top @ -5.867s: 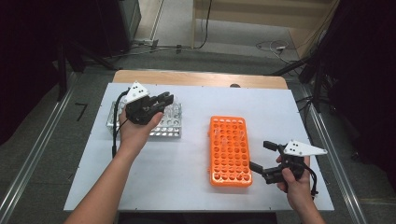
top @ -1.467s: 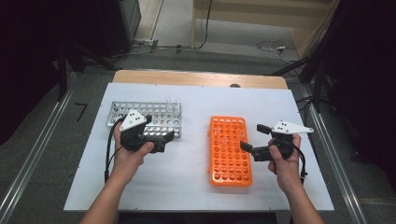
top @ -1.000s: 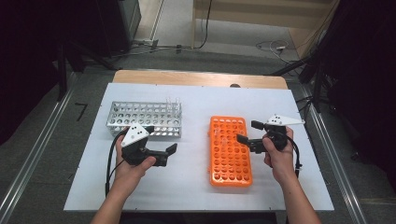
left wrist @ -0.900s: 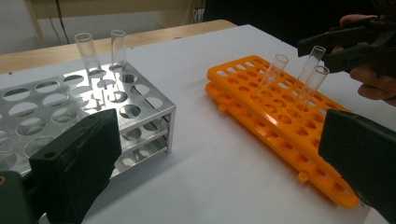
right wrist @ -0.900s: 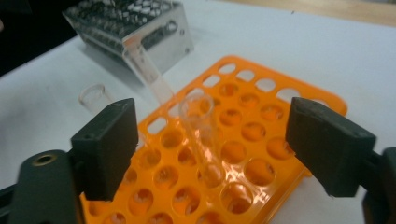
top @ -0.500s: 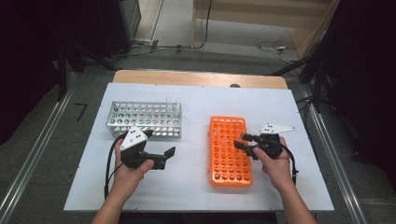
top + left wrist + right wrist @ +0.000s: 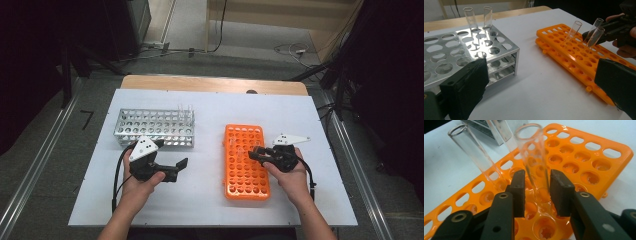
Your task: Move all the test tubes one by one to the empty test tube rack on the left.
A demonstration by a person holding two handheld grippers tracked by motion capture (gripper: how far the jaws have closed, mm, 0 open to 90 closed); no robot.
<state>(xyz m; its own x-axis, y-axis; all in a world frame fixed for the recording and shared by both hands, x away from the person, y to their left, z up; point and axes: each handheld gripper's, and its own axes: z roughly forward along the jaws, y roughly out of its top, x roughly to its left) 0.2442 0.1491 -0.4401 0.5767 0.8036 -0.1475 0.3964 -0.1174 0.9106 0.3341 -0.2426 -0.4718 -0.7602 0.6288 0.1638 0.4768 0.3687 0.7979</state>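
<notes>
My right gripper (image 7: 535, 192) sits over the orange rack (image 7: 244, 161), jaws just closing round a clear test tube (image 7: 534, 160) standing in it, pads v. close; can't tell if touching. Left gripper (image 7: 172, 170), left of the rack, jaws wide, nothing betw. them.

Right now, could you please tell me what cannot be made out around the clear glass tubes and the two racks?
- Right gripper: its pads flank a clear glass test tube in the orange plastic rack; real contact is unclear.
- High view: tubes in the orange rack are too small to count; the left gripper view shows three.
- Silver metal rack: cut off by the left edge and the left gripper's jaw.
</notes>
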